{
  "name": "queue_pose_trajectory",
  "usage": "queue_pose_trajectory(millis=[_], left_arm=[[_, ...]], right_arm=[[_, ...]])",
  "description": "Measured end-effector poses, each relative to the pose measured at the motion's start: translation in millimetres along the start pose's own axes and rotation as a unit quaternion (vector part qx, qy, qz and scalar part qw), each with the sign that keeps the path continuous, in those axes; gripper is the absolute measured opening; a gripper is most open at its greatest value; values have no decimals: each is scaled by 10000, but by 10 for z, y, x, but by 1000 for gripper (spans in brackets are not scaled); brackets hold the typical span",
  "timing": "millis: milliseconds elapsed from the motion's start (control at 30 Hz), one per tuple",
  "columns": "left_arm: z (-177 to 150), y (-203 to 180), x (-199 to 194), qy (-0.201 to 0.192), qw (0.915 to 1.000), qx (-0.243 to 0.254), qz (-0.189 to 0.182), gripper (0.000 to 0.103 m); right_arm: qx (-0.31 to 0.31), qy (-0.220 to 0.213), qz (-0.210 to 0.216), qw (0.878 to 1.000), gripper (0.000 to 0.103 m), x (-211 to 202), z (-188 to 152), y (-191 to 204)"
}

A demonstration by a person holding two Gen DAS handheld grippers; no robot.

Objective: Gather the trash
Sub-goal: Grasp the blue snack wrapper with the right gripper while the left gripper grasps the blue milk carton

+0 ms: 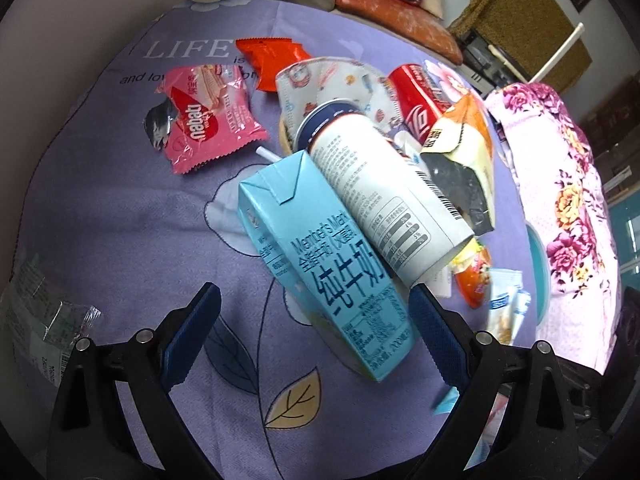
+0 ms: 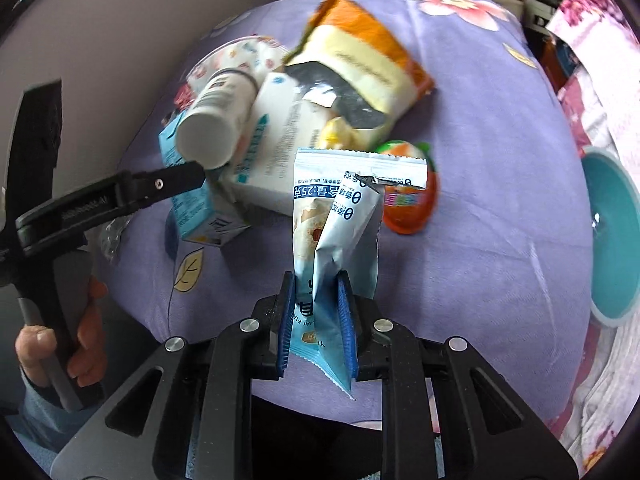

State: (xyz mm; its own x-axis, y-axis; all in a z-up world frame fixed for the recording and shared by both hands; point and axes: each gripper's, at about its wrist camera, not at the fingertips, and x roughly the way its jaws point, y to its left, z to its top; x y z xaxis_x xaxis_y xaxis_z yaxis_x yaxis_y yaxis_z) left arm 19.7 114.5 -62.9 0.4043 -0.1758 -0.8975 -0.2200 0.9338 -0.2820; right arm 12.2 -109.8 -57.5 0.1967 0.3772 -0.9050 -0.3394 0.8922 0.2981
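Note:
A heap of trash lies on the purple tablecloth (image 1: 120, 232): a blue milk carton (image 1: 324, 264), a white bottle (image 1: 376, 188) on top of it, an orange-and-white snack bag (image 1: 460, 152), a red can (image 1: 416, 100) and a patterned face mask (image 1: 332, 84). My left gripper (image 1: 316, 320) is open, its jaws on either side of the carton's near end. My right gripper (image 2: 316, 312) is shut on a light-blue snack wrapper (image 2: 340, 216), held above the cloth. The left gripper also shows in the right wrist view (image 2: 120, 196) beside the carton (image 2: 192, 200).
A pink wafer wrapper (image 1: 208, 120) and a red wrapper (image 1: 272, 60) lie at the far left. A clear wrapper (image 1: 44, 320) lies near left. A teal bowl (image 2: 612, 236) stands at the right edge by a floral cloth (image 1: 560, 200). An orange jelly cup (image 2: 408, 200) lies by the heap.

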Motion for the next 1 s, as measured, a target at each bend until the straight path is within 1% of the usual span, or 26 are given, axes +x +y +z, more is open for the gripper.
queue_pose_trajectory(millis=[67, 167, 267, 333, 367, 433, 533, 700, 833, 900, 1000], left_arm=[[-28, 40, -9, -6, 10000, -10, -48, 95], [-51, 105, -46, -50, 9999, 64, 97, 95], [-70, 208, -92, -76, 9997, 57, 205, 98], [-62, 279, -115, -69, 9996, -82, 251, 99], [-53, 302, -132, -58, 9995, -204, 216, 99], [-40, 244, -170, -115, 9997, -208, 54, 99], [-21, 48, -166, -172, 9998, -64, 25, 99], [-43, -201, 20, -22, 9997, 203, 126, 99], [-66, -185, 125, 89, 9996, 193, 207, 99], [-66, -117, 110, 91, 9996, 170, 192, 99], [-69, -15, 44, 21, 9991, 230, 355, 99]], right_arm=[[76, -10, 26, 10000, 20, -3, 2, -38], [125, -31, 57, 9999, 20, -45, -8, -117], [182, -40, 95, 9998, 20, -42, -3, -143], [236, -39, 137, 9996, 20, -61, -20, -179], [262, -37, 157, 9995, 20, -49, -1, -192], [311, -57, 173, 9993, 20, -41, 5, -194], [359, -122, 180, 9991, 20, -41, 26, -209], [462, -215, 168, 9986, 20, -110, 25, -291], [494, -242, 166, 9983, 21, -147, 40, -330], [500, -237, 182, 9983, 21, -148, 45, -348], [508, -214, 235, 9982, 21, -131, 55, -355]])
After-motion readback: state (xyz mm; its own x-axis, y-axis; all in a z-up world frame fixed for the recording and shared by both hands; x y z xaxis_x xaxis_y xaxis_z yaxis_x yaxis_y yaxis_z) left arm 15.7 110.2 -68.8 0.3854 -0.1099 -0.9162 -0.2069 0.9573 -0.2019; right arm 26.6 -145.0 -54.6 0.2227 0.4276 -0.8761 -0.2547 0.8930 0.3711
